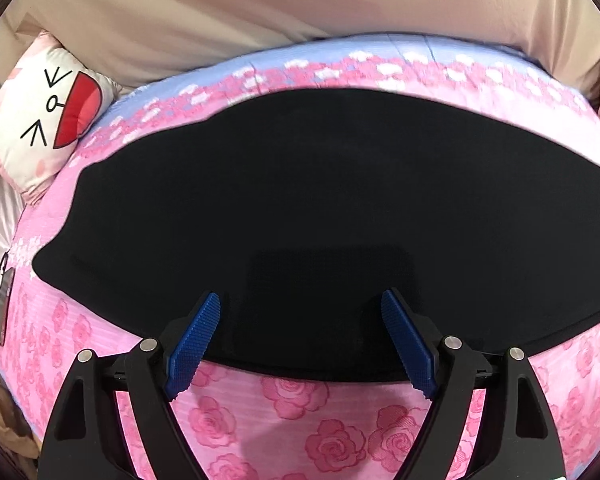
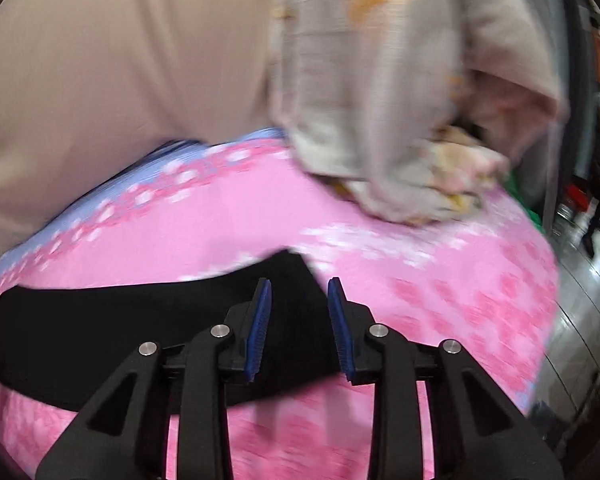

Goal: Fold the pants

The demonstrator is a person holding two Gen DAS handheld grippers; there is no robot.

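While the black fabric pants (image 1: 300, 208) lie flat across the pink rose-print bedspread (image 1: 300, 412), the left gripper (image 1: 300, 304) hangs over their near edge, spread wide and empty. Off at the pants' right end, the right gripper (image 2: 299, 292) stands narrowly parted with nothing between its blue ribbed pads (image 2: 260, 332). A cartoon-face cushion (image 1: 48, 120) sits far left.

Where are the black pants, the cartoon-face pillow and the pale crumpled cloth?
black pants (image 1: 300, 200), left wrist view, middle of the fabric.
cartoon-face pillow (image 1: 40, 120), left wrist view, its printed face.
pale crumpled cloth (image 2: 380, 112), right wrist view, its middle.
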